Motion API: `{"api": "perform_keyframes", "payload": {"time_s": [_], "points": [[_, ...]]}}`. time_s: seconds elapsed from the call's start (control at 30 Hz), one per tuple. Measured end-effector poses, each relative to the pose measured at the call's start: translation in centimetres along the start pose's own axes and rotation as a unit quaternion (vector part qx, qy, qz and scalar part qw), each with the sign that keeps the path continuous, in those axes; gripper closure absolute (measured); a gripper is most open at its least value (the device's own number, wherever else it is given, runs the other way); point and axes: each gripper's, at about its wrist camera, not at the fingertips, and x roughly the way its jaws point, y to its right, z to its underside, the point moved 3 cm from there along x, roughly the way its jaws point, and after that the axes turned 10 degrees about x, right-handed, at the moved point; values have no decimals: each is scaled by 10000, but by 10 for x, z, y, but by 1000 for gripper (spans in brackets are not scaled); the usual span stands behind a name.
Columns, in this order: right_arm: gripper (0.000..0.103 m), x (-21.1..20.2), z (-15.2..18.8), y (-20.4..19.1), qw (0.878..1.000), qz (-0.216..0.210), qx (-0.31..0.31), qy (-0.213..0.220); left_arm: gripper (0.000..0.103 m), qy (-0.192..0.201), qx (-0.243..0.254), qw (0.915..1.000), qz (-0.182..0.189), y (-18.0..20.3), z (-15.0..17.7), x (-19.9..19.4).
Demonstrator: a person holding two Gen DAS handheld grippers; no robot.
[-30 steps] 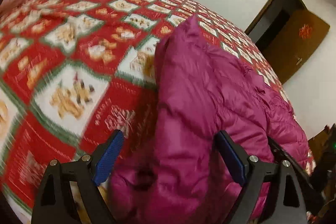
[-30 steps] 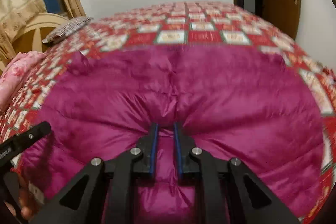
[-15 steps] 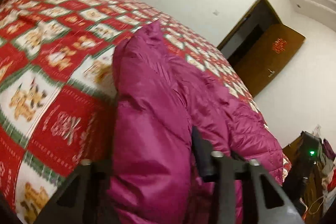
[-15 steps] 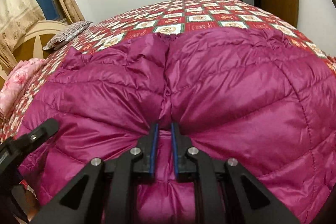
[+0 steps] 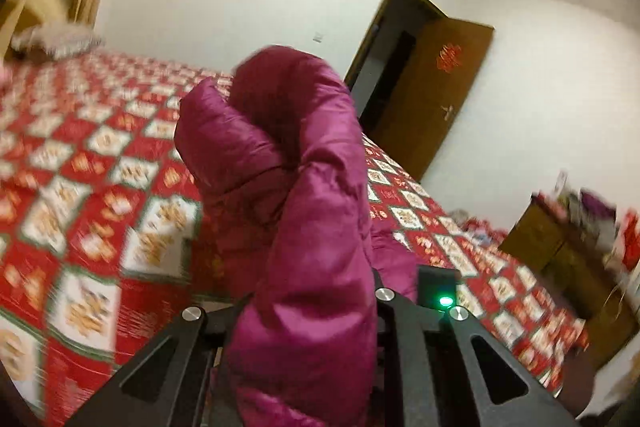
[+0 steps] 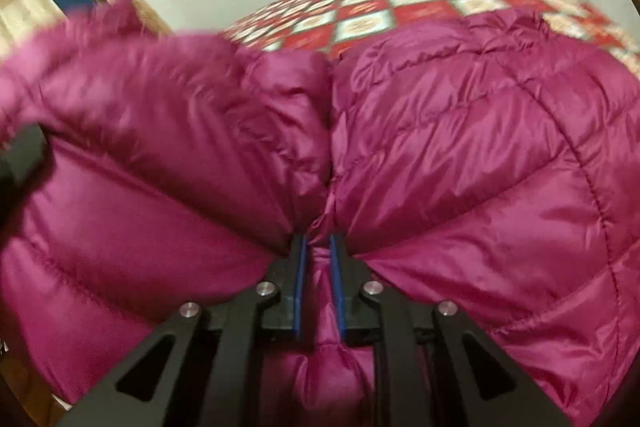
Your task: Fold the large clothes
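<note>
With our left claw (image 5: 308, 311) closing on a raised fold of the magenta down jacket (image 6: 460, 155) and our right claw (image 6: 318, 267) pinching its near edge over the bed (image 5: 92, 187), we judge the fold begun: next, carry the lifted side across.

jacket (image 6: 460, 147): magenta quilted puffer | bunched, one edge lifted | lying on bed
</note>
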Motion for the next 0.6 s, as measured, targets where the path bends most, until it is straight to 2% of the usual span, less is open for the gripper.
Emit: {"api": "perform_keyframes", "payload": {"time_s": [0.1, 0.2, 0.3, 0.43, 0.47, 0.53, 0.57, 0.6], "points": [[88, 13, 11, -19, 9975, -585, 129, -381, 87, -6, 360, 9990, -246, 7, 1, -12], [85, 2, 7, -22, 9967, -706, 187, -340, 87, -15, 633, 9974, -333, 16, 0, -10], [85, -40, -10, -10, 9961, -818, 224, 231, 87, -53, 965, 9946, -366, 30, 3, 3], [83, -97, -28, 17, 9938, -401, 239, 1009, 87, -166, 1611, 9861, -381, 65, 11, 24], [79, -110, -31, 26, 9923, -327, 313, 1149, 87, -206, 1735, 9839, -372, 73, 14, 30], [62, -134, -35, 45, 9887, -108, 425, 1434, 87, -286, 1924, 9803, -339, 85, 20, 39], [49, -144, -37, 52, 9863, 15, 455, 1585, 87, -331, 2005, 9786, -331, 90, 22, 43], [47, -154, -39, 59, 9836, 125, 465, 1738, 87, -376, 2072, 9770, -324, 93, 25, 47]]}}
